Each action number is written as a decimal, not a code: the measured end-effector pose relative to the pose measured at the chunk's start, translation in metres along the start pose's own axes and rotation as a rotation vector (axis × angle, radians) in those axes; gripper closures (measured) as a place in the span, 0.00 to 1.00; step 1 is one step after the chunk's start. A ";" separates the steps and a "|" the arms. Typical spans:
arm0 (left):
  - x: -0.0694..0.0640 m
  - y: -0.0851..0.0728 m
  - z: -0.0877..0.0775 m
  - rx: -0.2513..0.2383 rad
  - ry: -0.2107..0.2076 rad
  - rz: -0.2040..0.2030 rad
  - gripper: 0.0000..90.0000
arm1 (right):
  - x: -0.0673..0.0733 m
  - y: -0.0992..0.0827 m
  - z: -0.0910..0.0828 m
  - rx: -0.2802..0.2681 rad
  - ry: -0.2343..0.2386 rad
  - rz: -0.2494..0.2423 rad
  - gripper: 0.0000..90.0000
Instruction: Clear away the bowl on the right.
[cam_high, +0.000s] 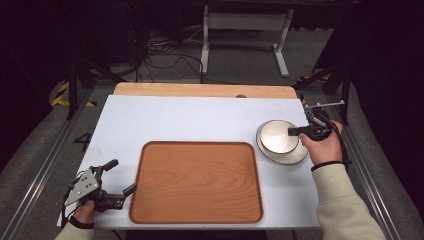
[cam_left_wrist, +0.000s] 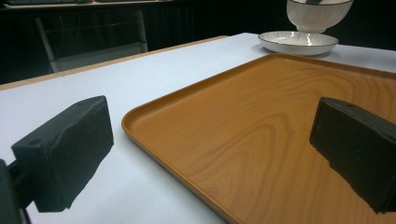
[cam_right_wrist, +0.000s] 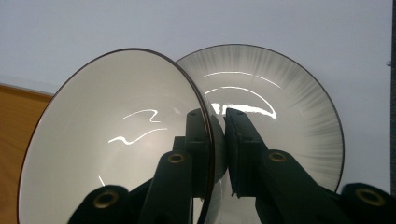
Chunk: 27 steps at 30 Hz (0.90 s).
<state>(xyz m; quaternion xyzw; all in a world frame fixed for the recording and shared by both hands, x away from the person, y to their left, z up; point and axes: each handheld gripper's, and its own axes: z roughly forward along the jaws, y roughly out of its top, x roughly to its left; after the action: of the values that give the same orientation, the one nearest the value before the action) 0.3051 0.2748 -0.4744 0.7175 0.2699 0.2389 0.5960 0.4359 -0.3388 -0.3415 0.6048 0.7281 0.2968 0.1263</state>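
While the right gripper (cam_high: 295, 131) pinches the rim of a white bowl (cam_high: 278, 136), one jaw inside and one outside, the bowl hangs just above a white plate (cam_high: 296, 156) at the table's right. At the near left, the left gripper (cam_high: 121, 177) rests with jaws spread wide and empty beside a wooden tray (cam_high: 197, 182). Beneath lies a white tabletop (cam_high: 175, 120), with dark floor and cables beyond.

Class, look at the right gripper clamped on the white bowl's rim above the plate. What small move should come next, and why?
Probably carry the white ceramic bowl sideways toward the empty wooden tray. The right gripper pinches its rim, and the bowl seems lifted off the white ribbed plate, while the left gripper waits open by the tray's corner.
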 end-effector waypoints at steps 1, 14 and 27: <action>0.000 0.000 0.000 0.000 0.001 -0.002 0.00 | 0.002 0.000 -0.001 0.002 0.005 -0.003 0.90; 0.000 0.000 0.000 -0.001 0.001 -0.002 0.00 | 0.038 0.002 -0.009 0.022 0.070 -0.046 0.90; 0.000 0.000 0.000 0.000 -0.001 0.001 0.00 | 0.082 0.004 -0.010 0.040 0.134 -0.104 0.90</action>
<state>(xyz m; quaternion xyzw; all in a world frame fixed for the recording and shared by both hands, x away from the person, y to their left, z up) 0.3050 0.2748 -0.4744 0.7178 0.2694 0.2390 0.5959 0.4140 -0.2626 -0.3164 0.5476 0.7709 0.3151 0.0806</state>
